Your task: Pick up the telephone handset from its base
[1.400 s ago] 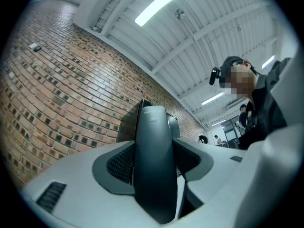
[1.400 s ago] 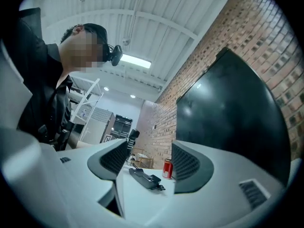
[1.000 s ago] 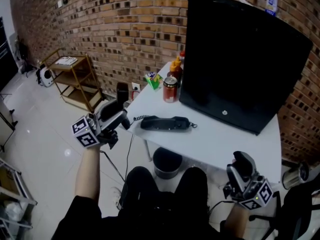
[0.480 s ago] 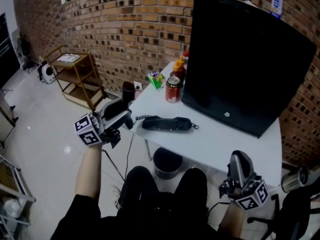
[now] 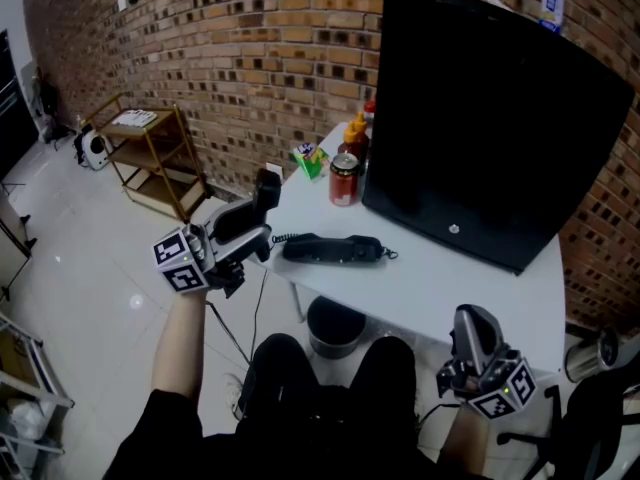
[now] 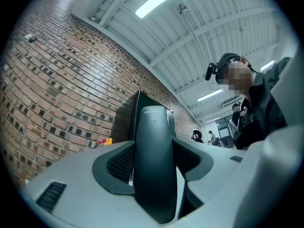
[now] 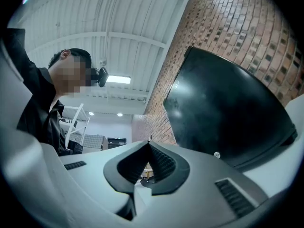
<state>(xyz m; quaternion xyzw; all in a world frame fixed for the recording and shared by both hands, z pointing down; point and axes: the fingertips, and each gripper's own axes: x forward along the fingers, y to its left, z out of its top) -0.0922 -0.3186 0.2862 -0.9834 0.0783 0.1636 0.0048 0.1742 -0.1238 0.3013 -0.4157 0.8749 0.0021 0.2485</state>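
Note:
The black telephone (image 5: pixel 332 249) lies on the white table (image 5: pixel 450 288) with its handset resting along the base and a coiled cord trailing left. My left gripper (image 5: pixel 250 223) hovers just off the table's left edge, left of the phone. It is shut on a dark oblong object (image 5: pixel 267 188) that stands up between its pads (image 6: pixel 121 163); what this dark object (image 6: pixel 153 165) is I cannot tell. My right gripper (image 5: pixel 472 328) hangs by the table's near right edge, well away from the phone. Its jaws meet at the tips (image 7: pixel 149 146) with nothing between them.
A large black monitor (image 5: pixel 490 118) fills the back of the table. A red can (image 5: pixel 342 178) and bottles (image 5: pixel 355 133) stand beside it, behind the phone. A bin (image 5: pixel 333 326) sits under the table, and a wooden shelf cart (image 5: pixel 145 153) stands by the brick wall.
The right gripper's jaws have closed from part open to fully together. The left gripper with its dark object has edged slightly toward the table.

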